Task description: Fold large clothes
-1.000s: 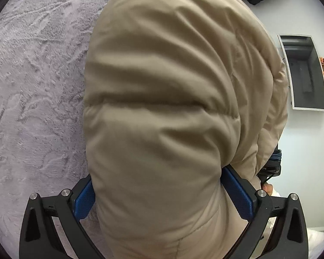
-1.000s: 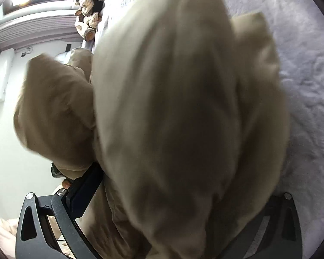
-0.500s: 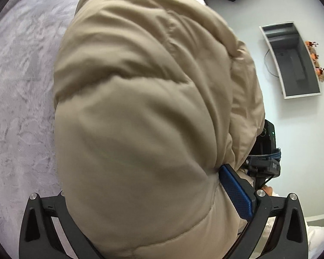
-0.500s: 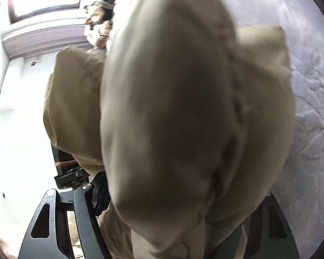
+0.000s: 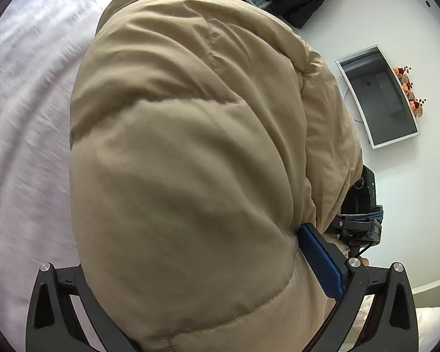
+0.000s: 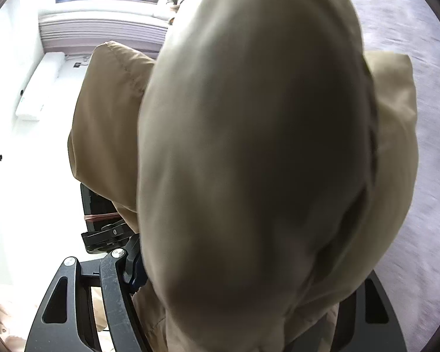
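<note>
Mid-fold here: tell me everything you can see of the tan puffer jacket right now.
The tan puffer jacket is quilted, smooth matte fabric with stitched seams and puffy panels. It bulges up between both grippers, filling both views. The left gripper and right gripper are each shut on it. It appears lifted above the pale plush bedcover. Its lower edge is hidden.

The jacket (image 5: 184,176) hung between the left tool (image 5: 196,287) fingers, over the bed (image 5: 23,135). The right tool (image 6: 243,293) sat right of the jacket. A monitor (image 5: 378,99) lay beyond.
</note>
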Action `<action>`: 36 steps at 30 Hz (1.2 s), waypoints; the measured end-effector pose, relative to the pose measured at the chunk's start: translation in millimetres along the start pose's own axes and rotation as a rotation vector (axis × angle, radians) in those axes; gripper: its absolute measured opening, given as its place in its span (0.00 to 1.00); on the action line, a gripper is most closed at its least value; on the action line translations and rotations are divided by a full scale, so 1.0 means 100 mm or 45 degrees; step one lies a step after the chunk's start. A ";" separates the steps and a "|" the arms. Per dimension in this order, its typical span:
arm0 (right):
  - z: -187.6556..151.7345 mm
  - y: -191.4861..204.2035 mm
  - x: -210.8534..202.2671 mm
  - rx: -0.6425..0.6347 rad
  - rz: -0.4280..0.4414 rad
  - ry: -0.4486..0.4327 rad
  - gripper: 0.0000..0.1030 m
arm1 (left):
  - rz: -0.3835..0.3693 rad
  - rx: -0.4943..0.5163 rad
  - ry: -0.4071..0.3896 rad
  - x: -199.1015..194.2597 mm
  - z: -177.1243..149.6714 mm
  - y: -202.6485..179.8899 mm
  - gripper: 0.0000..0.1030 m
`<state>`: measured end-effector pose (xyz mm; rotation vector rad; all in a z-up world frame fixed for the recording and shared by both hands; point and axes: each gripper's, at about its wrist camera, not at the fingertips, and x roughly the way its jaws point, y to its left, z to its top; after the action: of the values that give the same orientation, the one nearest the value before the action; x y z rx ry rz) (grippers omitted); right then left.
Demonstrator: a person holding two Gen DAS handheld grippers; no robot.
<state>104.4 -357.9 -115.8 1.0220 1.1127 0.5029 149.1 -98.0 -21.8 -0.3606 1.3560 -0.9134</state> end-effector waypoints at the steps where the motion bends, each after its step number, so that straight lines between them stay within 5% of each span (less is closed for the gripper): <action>1: 0.05 0.07 0.15 -0.005 0.011 0.000 0.72 | 0.011 -0.004 -0.009 -0.08 0.05 0.08 1.00; 6: 0.32 0.29 0.89 -0.022 0.039 0.028 0.72 | 0.068 -0.045 -0.047 -0.37 0.40 0.61 1.00; 12: 0.60 0.24 1.63 -0.010 0.022 0.090 0.72 | 0.111 -0.148 -0.041 -0.24 0.60 1.27 1.00; 19: 0.64 -0.17 2.20 0.100 -0.139 0.156 0.74 | 0.150 -0.237 -0.023 0.06 0.55 1.72 1.00; 23: 0.61 -0.37 1.96 0.153 -0.187 0.151 0.78 | 0.207 -0.213 -0.030 -0.12 0.37 1.78 1.00; 27: 0.57 -0.14 1.88 0.112 -0.332 0.177 0.78 | 0.297 -0.142 -0.080 -0.36 0.34 1.57 1.00; 33: 0.32 0.22 1.30 0.065 -0.483 0.059 0.77 | 0.364 -0.017 -0.285 -0.96 0.47 1.24 1.00; 35: 0.15 0.43 1.17 0.045 -0.523 -0.024 0.65 | 0.364 0.048 -0.335 -1.10 0.62 1.17 1.00; 36: 0.31 0.39 0.91 0.032 -0.517 -0.049 0.43 | 0.359 0.079 -0.350 -1.11 0.67 1.09 1.00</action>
<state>174.4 -281.2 -124.1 0.7946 1.2553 0.1428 255.6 32.9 -8.9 -0.2298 1.0894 -0.6436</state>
